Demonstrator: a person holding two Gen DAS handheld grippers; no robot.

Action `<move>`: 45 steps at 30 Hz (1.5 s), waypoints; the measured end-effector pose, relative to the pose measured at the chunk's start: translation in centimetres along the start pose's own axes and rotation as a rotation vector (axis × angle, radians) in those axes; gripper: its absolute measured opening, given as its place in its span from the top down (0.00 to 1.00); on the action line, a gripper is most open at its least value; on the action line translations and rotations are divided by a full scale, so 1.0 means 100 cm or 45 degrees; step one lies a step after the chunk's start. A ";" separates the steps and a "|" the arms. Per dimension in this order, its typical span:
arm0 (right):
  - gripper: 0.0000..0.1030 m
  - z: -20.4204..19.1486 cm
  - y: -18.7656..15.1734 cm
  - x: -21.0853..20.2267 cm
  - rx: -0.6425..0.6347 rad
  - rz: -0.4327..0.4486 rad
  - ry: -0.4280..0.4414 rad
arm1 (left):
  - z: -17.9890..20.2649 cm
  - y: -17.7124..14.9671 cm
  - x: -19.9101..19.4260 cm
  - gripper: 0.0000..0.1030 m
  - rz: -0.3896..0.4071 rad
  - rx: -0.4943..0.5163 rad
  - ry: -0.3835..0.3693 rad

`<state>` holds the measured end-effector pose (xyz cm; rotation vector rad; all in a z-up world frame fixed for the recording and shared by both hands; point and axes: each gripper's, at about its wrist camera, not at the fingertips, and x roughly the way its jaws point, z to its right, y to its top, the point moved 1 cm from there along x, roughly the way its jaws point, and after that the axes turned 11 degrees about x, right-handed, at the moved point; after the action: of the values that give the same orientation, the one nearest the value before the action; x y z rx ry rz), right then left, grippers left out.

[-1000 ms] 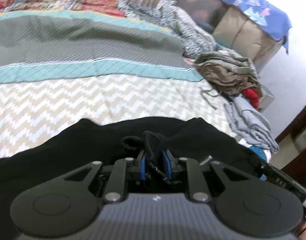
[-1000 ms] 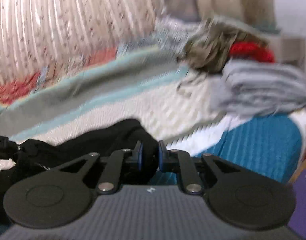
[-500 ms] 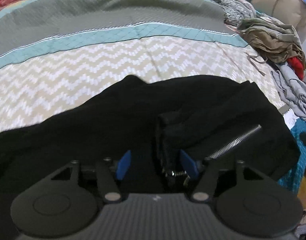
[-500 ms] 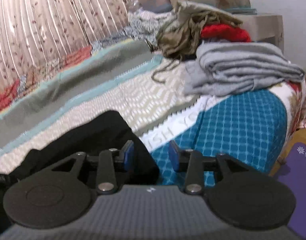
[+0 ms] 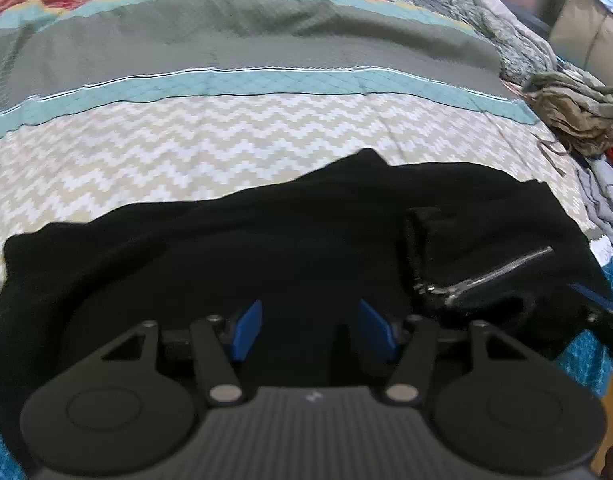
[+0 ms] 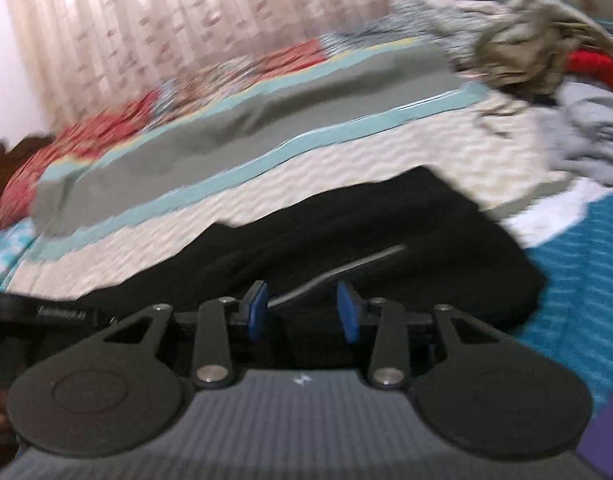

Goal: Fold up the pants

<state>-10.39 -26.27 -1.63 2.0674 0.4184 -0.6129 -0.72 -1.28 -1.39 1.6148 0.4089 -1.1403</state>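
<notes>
Bedding fills both my wrist views: a quilted bedspread (image 5: 266, 140) with cream zigzag, teal and grey-green bands and a red patterned top end covers the bed. Black fabric pants (image 5: 266, 248) lie spread across its near edge, directly under my grippers. My left hand-held gripper (image 5: 310, 330) has its blue pads wide apart, holding nothing. My right hand-held gripper (image 6: 302, 312) is likewise spread and empty. A heap of olive, red and grey clothes (image 5: 578, 120) sits at the bed's right side. Pale floral curtains (image 6: 186, 20) hang behind.
</notes>
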 end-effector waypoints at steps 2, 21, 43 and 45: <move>0.60 -0.012 -0.004 0.011 -0.056 -0.033 0.014 | -0.008 -0.005 -0.003 0.46 0.002 -0.021 0.010; 0.59 -0.073 0.002 0.013 -0.231 -0.049 0.080 | -0.129 -0.058 -0.091 0.40 0.259 -0.372 0.001; 0.59 -0.180 -0.048 0.055 -0.506 -0.419 0.384 | -0.219 -0.126 -0.041 0.00 0.198 -0.729 -0.229; 0.59 -0.188 -0.053 0.067 -0.500 -0.469 0.402 | -0.213 -0.122 -0.035 0.03 0.197 -0.723 -0.208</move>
<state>-2.69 -7.12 -0.36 1.7176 1.0343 -0.3737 -1.53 23.11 -5.80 1.0321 0.4440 -0.9234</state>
